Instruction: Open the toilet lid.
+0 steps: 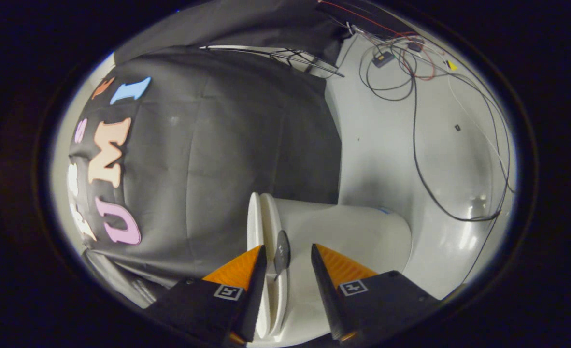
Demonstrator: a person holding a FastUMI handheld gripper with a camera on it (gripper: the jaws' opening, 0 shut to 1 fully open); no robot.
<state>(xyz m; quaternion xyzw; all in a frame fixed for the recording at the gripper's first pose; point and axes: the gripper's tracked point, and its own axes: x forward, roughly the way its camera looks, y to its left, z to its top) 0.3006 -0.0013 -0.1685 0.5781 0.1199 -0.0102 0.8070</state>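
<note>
The view is rolled on its side. A white toilet lies just ahead of the fingers, its body reaching away toward the floor. The thin white lid rests against the seat, with only a narrow slit between them. A small dark grey tab sticks out at the rim. My gripper is open, and the tab and the seat's rim sit between the fingers. One finger lies over the lid's edge. The other finger is over the toilet's body, a gap away from the tab.
The booth's black cloth wall hangs behind the toilet. A glossy white floor runs beside it, with black, red and white cables and a small black box strewn over it. A thin metal rack stands by the cloth.
</note>
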